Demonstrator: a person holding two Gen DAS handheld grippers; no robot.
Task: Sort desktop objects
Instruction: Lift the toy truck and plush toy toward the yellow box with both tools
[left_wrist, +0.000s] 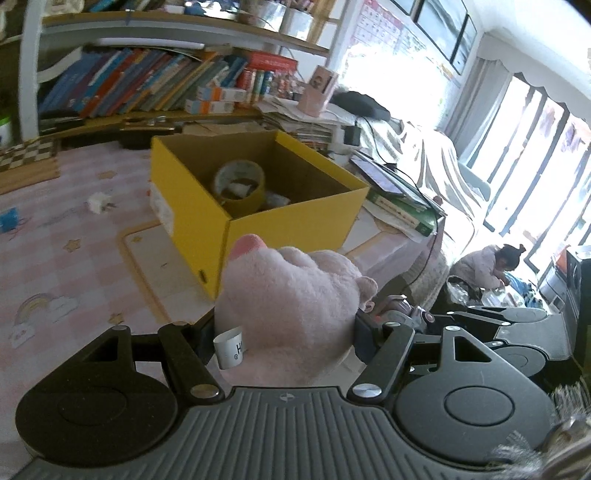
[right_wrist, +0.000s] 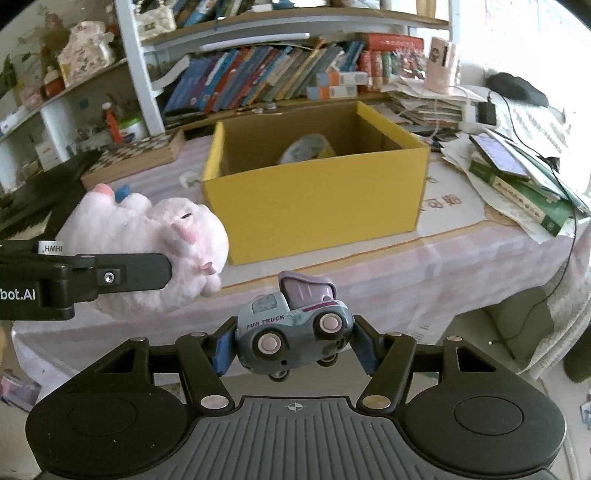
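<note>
A yellow box (right_wrist: 314, 199) stands open on the pink-covered counter (right_wrist: 461, 266), with a tape roll (left_wrist: 240, 182) inside. Near its left, the left gripper (left_wrist: 284, 332) has its fingers clamped on a pink plush toy (right_wrist: 147, 236). Nearer, off the counter's edge, the right gripper (right_wrist: 293, 349) has its fingers clamped on a small toy truck (right_wrist: 291, 325).

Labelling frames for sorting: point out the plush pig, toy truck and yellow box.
plush pig (right_wrist: 147, 236), right wrist view, on its body.
toy truck (right_wrist: 291, 328), right wrist view, on its side.
yellow box (right_wrist: 314, 206), right wrist view, on its front wall.
</note>
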